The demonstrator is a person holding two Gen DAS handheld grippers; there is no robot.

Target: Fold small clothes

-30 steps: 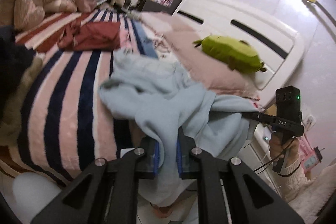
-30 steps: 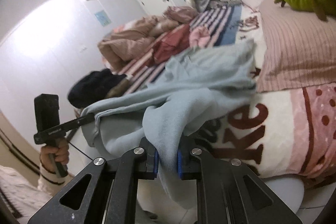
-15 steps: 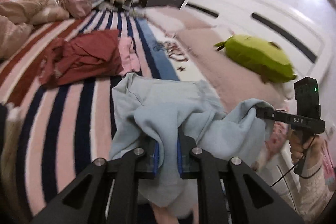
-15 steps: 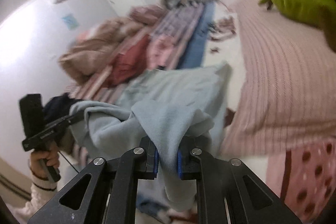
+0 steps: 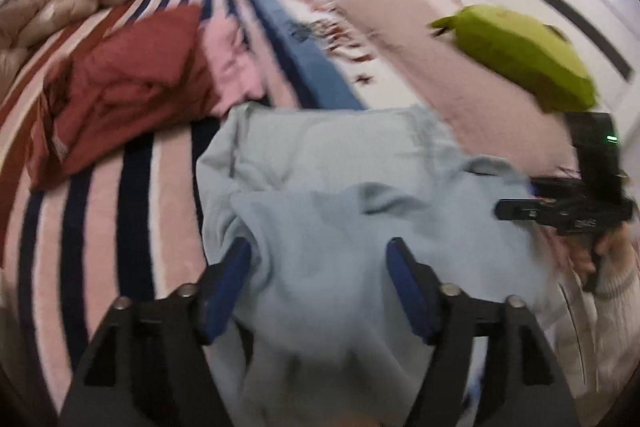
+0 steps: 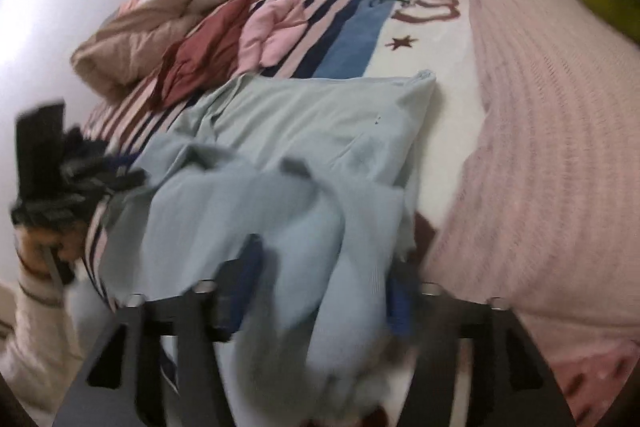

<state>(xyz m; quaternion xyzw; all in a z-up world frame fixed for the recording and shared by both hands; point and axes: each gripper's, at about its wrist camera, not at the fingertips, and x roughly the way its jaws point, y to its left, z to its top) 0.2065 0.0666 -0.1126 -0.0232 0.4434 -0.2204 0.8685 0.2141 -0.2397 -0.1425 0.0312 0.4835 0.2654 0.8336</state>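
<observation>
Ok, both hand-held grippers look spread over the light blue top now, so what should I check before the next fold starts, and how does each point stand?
1. Left hand-held gripper open: ok, jaws stand wide apart.
2. Right hand-held gripper open: ok, though blurred.
3. Light blue top lying on the bed: ok for its far part; the near edge hangs over the bedside.
4. Top spread flat: not ok, the near half is bunched and doubled over.
5. Fold area free of other clothes: ok, the dark red garment and pink garment lie apart, farther up the striped blanket.
6. Sleeve positions: cannot tell, motion blur.
</observation>
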